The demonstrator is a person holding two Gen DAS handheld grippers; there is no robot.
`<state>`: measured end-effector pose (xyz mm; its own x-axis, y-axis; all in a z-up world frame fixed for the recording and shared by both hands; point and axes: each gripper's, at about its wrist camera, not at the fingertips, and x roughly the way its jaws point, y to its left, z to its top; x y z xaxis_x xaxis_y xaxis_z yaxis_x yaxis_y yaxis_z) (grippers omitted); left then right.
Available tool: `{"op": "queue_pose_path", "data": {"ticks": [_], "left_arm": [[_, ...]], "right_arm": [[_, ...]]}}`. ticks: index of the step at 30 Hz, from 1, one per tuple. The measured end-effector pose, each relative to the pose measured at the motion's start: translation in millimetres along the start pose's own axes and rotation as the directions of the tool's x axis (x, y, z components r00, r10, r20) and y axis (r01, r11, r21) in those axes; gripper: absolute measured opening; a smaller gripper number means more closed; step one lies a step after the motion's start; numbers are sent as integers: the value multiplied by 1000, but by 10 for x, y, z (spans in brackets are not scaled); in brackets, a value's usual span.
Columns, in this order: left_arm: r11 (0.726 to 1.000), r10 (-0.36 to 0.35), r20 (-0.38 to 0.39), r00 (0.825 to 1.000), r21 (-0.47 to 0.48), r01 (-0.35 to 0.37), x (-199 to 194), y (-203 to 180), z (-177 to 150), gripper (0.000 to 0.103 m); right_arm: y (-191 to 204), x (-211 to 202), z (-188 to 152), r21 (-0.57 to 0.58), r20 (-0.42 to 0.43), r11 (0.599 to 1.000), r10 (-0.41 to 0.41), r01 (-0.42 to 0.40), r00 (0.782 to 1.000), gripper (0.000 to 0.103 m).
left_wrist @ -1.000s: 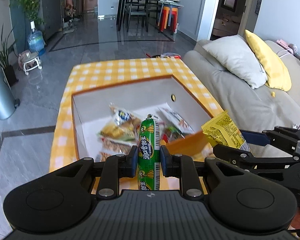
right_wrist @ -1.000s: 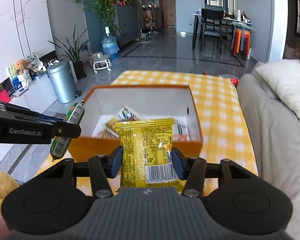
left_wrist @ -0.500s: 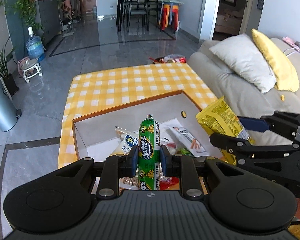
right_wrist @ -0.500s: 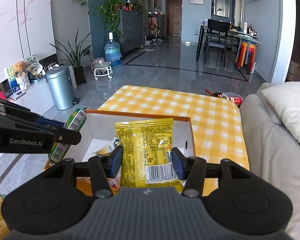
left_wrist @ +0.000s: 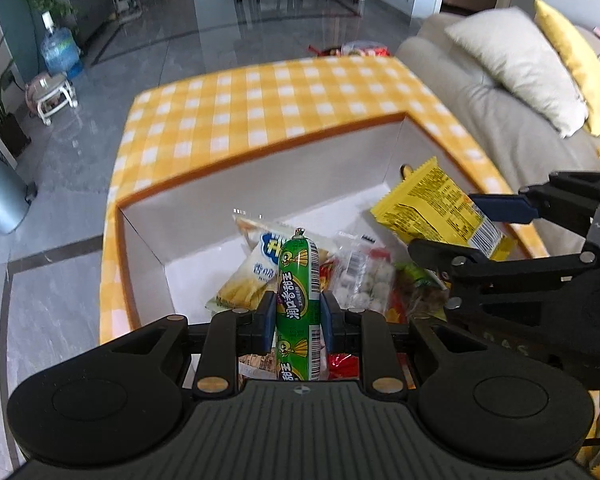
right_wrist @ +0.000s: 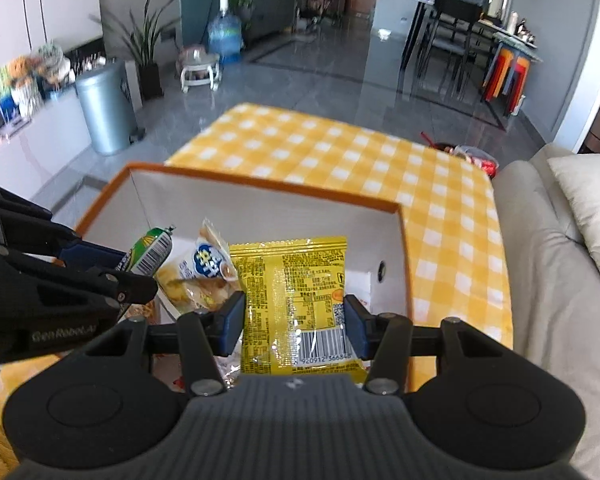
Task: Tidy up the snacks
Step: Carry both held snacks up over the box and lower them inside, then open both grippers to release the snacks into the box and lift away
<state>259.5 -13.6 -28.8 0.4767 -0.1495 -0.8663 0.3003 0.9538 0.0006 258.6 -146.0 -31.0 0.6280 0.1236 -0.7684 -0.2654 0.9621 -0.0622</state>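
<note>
Left wrist view: left gripper (left_wrist: 298, 322) clamped on a green sausage stick (left_wrist: 298, 300), held upright between the two blue pads, above the open box (left_wrist: 260, 184) with orange rim and white inner walls. Inside the box, below the sausage, a white and yellow snack bag (left_wrist: 248, 276), a clear bag of white round pieces (left_wrist: 364, 276), and some red wrappers, partly hidden. To the right, right gripper (left_wrist: 456, 228) closed on a yellow packet (left_wrist: 440, 212), tilted, over the right side of the box. Box standing on a yellow checked tablecloth (left_wrist: 268, 108). Beige sofa (left_wrist: 512, 140) with a white pillow (left_wrist: 516, 64) just beside the table on the right.

Right wrist view: right gripper (right_wrist: 294, 322) pressed on both side edges of the yellow packet (right_wrist: 292, 300), barcode end nearest the camera, packet hanging over the inside of the box (right_wrist: 260, 212). At the left, left gripper (right_wrist: 112, 276) holding the green sausage stick (right_wrist: 150, 250), tilted, over the left part of the box. Between both, the white and yellow snack bag (right_wrist: 204, 272) lying in the box. Tablecloth (right_wrist: 340, 152) visible beyond the box; grey bin (right_wrist: 106, 108) on the floor far left.
</note>
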Motion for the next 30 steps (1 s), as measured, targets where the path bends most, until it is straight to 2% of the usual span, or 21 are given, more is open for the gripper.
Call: {"op": "queue_pose_path", "data": {"ticks": [9, 20, 30], "left_arm": [[1000, -9, -81, 997, -6, 9, 315, 42, 15, 25], [1000, 5, -151, 989, -14, -7, 631, 68, -3, 25], [1000, 19, -152, 988, 15, -17, 618, 29, 23, 28]], "right_arm": [[171, 452, -17, -149, -70, 987, -64, 53, 995, 50], [173, 756, -59, -152, -160, 985, -104, 80, 982, 50], [174, 856, -48, -140, -217, 989, -86, 56, 972, 51]]}}
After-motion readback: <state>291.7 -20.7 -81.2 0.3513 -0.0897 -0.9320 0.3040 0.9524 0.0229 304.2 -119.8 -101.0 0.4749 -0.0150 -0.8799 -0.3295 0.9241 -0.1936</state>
